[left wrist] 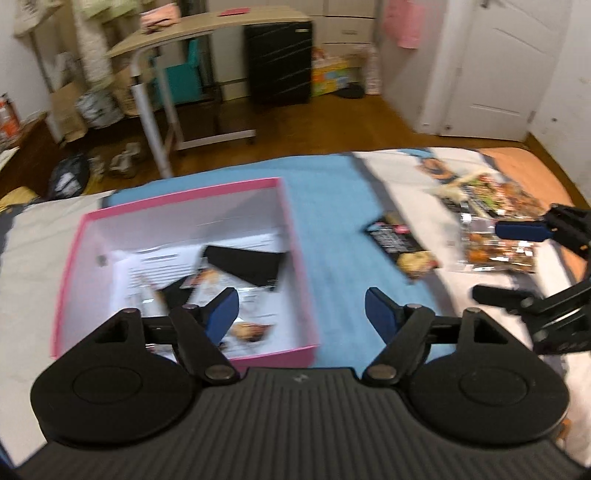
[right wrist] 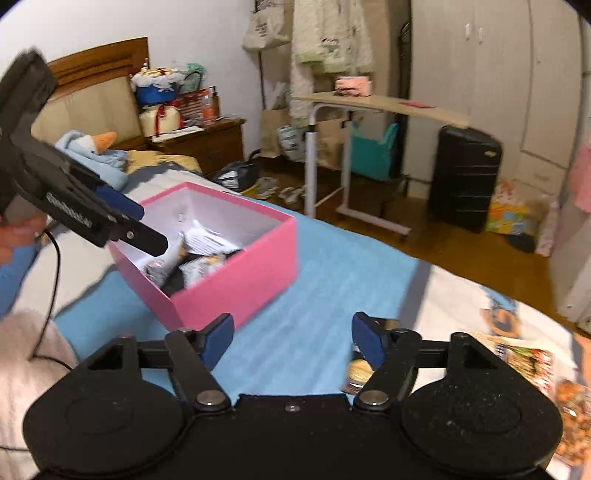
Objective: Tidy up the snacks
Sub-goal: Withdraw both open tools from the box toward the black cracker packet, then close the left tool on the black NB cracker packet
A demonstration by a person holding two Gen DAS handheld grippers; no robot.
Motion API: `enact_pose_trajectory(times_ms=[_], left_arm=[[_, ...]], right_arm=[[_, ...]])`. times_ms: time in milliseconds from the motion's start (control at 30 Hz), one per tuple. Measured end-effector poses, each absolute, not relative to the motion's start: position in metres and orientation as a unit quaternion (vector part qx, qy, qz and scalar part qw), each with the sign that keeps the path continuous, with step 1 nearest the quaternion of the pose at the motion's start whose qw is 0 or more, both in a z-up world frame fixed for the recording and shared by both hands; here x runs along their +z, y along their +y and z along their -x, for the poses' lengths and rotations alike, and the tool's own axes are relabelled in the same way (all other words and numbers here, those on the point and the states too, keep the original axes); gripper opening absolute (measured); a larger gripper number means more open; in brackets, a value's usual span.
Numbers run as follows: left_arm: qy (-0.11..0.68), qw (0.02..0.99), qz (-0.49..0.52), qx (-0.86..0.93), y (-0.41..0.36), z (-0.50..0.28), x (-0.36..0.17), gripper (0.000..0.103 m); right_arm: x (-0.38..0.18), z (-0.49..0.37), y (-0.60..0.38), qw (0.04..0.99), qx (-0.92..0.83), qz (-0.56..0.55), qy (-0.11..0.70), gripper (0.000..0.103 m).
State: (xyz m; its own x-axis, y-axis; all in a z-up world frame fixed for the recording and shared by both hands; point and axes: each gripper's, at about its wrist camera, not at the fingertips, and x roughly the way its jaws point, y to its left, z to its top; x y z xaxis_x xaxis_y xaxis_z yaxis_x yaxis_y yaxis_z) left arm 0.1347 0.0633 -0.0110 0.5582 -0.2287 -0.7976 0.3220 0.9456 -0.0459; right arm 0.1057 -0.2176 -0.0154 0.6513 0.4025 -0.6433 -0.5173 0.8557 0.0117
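Lying right of the left claw (left wrist: 301,314), black snack packet (left wrist: 400,243), unheld

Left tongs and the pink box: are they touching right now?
Apart. In the right wrist view, the left tongs hang open above the pink box, their tips clear of its rim and of the snack packets inside.

A home bedroom: bed (right wrist: 332,258), headboard (right wrist: 96,96) (wardrobe (right wrist: 498,74) behind)

The box (left wrist: 184,266) sits on the bed (left wrist: 325,229) with snack packets (left wrist: 240,266) inside; more packets (left wrist: 495,229) lie to its right on the bed. A rolling table (left wrist: 192,33) stands on the floor behind.
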Motion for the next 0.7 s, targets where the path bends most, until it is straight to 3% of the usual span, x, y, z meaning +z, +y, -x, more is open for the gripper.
enact_pose_trajectory(times_ms=[500, 700], left_arm=[[0.454, 0.864, 0.038, -0.215, -0.017, -0.167, -0.093, 0.078], [0.449, 0.868, 0.045, -0.208, -0.024, -0.186, -0.119, 0.076]], right_arm=[[-0.095, -0.118, -0.224, 0.919, 0.204, 0.144, 0.306, 0.084], [-0.126, -0.142, -0.230, 0.922, 0.180, 0.100, 0.327, 0.084]])
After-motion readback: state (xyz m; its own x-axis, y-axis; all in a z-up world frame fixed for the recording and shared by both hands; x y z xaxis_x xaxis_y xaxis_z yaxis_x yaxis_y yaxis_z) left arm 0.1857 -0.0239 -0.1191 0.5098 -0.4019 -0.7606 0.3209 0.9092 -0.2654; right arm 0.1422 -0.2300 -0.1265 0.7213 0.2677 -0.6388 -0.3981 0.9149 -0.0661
